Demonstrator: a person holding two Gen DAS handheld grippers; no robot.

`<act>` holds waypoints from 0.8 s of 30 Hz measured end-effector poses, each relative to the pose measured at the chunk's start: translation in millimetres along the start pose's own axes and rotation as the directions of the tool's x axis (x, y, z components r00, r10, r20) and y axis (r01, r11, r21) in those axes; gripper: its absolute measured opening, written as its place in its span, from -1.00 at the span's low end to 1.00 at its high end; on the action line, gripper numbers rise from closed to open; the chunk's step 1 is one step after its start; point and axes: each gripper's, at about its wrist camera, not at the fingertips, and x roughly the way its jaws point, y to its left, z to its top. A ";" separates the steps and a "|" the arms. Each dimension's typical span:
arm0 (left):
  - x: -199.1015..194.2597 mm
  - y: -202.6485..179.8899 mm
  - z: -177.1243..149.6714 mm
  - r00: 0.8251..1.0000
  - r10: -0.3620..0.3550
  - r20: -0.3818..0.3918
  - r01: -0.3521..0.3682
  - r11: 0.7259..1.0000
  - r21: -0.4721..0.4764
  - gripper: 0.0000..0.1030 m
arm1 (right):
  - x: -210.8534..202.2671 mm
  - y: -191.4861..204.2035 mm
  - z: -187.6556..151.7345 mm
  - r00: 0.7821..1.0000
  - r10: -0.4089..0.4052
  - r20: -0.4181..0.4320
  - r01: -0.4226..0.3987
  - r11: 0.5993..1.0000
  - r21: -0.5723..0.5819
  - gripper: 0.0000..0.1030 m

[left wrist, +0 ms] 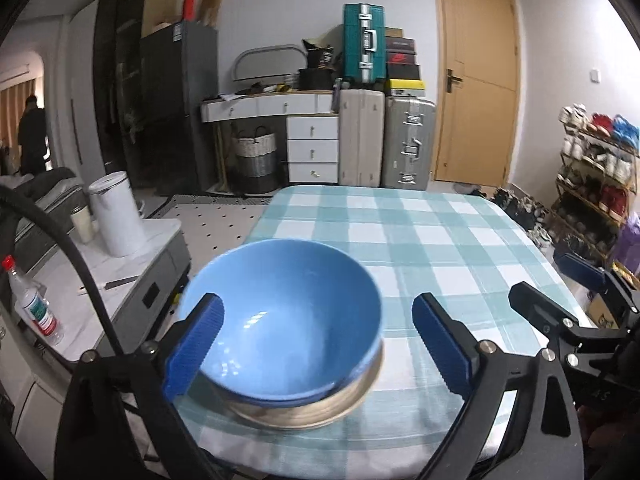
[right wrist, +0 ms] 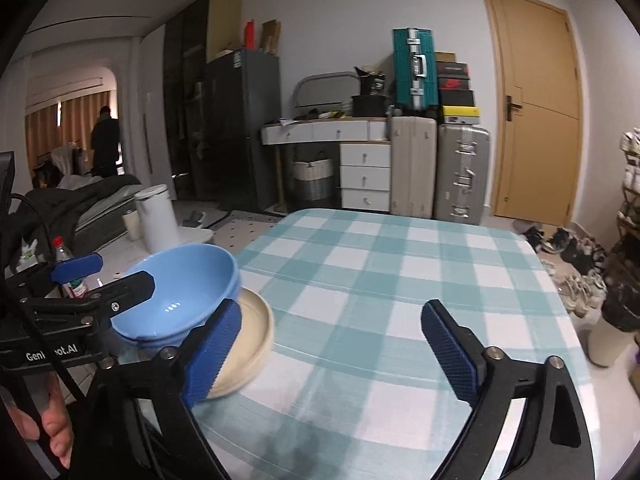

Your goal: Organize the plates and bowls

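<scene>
Bowl atop plate; table's left

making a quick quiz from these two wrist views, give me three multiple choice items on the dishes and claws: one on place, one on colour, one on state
1. Where does the blue bowl sit?
A. on the beige plate
B. on the floor
C. on the white drawers

2. What colour are the checks of the tablecloth?
A. red and black
B. teal and white
C. plain yellow

3. How is the right claw?
A. shut on the bowl
B. shut on the plate
C. open, holding nothing

Answers:
1 A, the plate's rim shows beneath the bowl in both views.
2 B, pale teal and white squares cover the table.
3 C, its blue pads stand wide apart over bare cloth.
</scene>
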 end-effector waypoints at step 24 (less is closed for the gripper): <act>4.6 11.2 -14.8 1.000 0.010 0.023 -0.008 0.997 -0.082 1.00 | -18.5 2.9 -10.6 0.994 -0.038 0.106 0.038 0.999 0.000 0.98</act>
